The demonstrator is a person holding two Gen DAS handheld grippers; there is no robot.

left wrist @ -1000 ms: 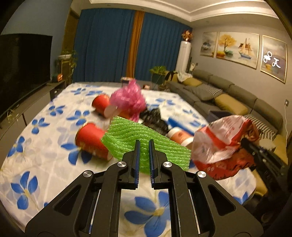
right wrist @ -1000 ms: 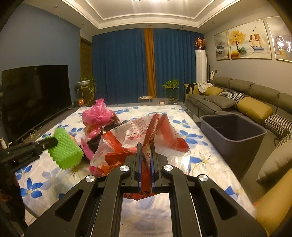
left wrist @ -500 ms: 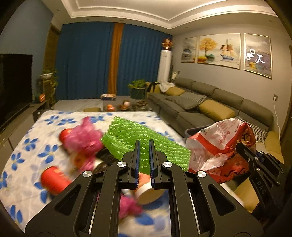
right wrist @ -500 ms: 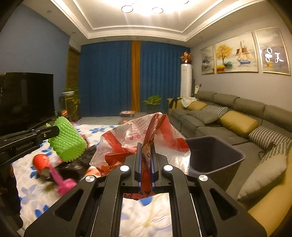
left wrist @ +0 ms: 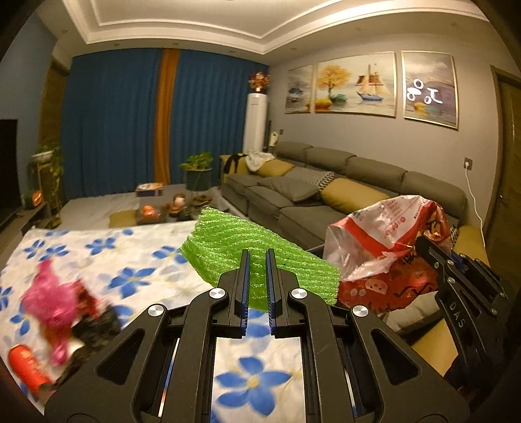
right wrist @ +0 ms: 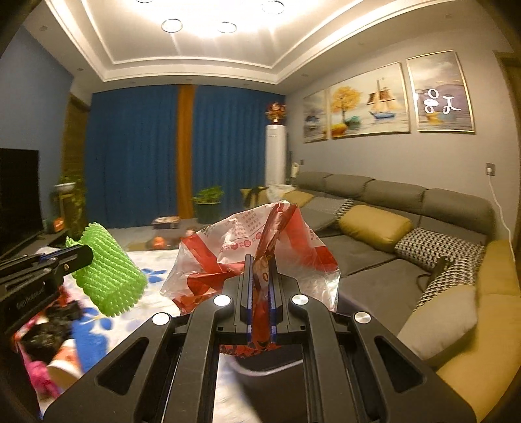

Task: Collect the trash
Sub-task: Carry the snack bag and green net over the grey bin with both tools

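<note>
We see a living room lit from recessed ceiling lights (right wrist: 227, 27) set in a stepped white ceiling. Deep blue curtains (left wrist: 114, 120) with one orange panel (left wrist: 165, 117) cover the far wall. On the grey wall to the right hang three framed paintings (left wrist: 355, 85). Beneath them runs a long grey sofa (left wrist: 329, 192) with mustard and patterned cushions. A white standing air conditioner (left wrist: 256, 122) fills the corner, a potted plant (left wrist: 197, 170) near it. At the far left a dark screen (right wrist: 18, 192), perhaps a television, is partly visible. Nearest us lies a white cloth with blue flowers (left wrist: 130, 260).

Green foam net sleeve (left wrist: 260, 260) and crumpled red-and-clear plastic bag (right wrist: 257, 253), both aloft.
</note>
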